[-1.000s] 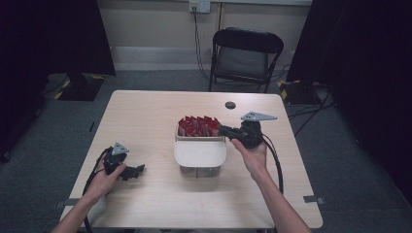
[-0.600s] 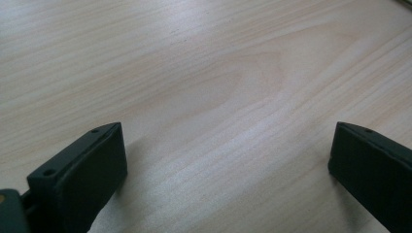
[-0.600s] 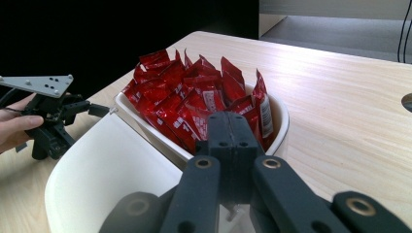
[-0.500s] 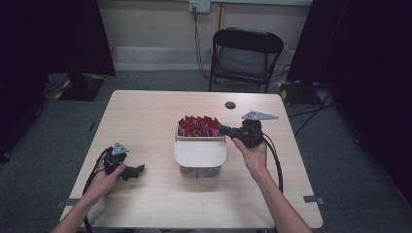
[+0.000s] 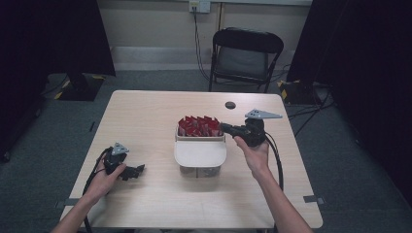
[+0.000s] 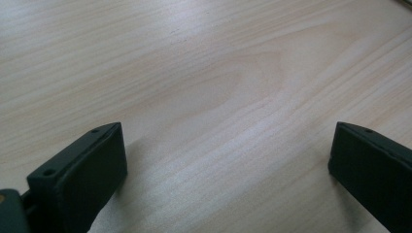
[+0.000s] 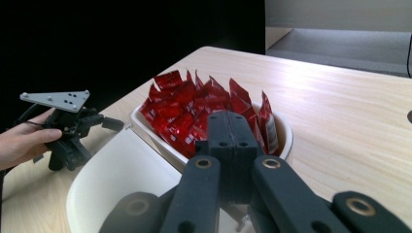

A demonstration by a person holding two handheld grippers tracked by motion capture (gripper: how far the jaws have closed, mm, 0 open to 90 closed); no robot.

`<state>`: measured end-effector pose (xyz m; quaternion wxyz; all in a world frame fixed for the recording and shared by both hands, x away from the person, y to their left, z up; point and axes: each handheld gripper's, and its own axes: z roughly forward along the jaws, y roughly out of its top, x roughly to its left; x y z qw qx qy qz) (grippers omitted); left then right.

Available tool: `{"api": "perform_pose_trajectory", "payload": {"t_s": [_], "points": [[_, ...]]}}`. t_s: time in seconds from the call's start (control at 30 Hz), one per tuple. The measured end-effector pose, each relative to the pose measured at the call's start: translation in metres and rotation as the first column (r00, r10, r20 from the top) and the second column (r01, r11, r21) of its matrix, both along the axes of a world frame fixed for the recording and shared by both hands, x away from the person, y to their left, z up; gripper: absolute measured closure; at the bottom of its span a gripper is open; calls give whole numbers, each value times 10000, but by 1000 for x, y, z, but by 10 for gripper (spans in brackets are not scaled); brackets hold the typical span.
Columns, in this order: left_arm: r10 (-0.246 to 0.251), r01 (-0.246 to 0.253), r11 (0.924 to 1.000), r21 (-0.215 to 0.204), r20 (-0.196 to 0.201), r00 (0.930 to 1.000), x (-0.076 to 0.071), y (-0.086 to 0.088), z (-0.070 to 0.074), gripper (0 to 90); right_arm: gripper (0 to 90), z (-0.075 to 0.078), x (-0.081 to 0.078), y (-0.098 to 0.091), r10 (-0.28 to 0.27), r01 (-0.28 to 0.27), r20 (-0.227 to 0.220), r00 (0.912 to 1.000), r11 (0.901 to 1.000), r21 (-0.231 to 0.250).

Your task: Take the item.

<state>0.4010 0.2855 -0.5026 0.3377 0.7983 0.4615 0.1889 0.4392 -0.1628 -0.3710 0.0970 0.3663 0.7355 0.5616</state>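
— Nothing much is shifting since a second ago: both my hands are staying where they were, and the container is sitting in the same spot. What are you seeing on the left?

— I am holding my left gripper [image 5: 137, 170] low over the near-left part of the wooden table [image 5: 145, 121], with my left hand [image 5: 104, 175] wrapped round it. Its jaws are standing wide apart, and bare wood is lying between them; they are gripping nothing.

— And in the middle?

— A white container [image 5: 200, 153] is sitting at the middle of the table. Its near half is covered by a white lid, and its far half is showing a packed row of red sachets [image 5: 197, 126] standing on end.

— Then your right side?

— My right hand [image 5: 253, 154] is holding my right gripper [image 5: 224, 127] just at the right edge of the sachets, pointing left toward them. Its jaws are pressed fully together with nothing between them, their tips hanging over the container's open half, just beside the sachets. Whether they are touching a sachet I cannot tell.

— Anything beyond?

— A small dark disc [image 5: 230, 105] is lying on the far part of the table, and a black chair [image 5: 245, 56] is standing behind it.
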Motion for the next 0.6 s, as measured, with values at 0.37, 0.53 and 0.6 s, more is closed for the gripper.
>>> {"api": "perform_pose_trajectory", "payload": {"t_s": [0.37,0.53,0.6], "points": [[-32,32,10000,34,-29,10000,0,0,0,0,900,9,-1,-4,91,-97,213,9997,9995,291],[-19,19,10000,30,-10,10000,0,0,0,0,900,12,-2,-4,141,-153,285,9995,9990,429],[-1,1,10000,2,-5,10000,0,0,0,0,900,13,-2,-4,150,-165,299,9994,9987,479]]}}
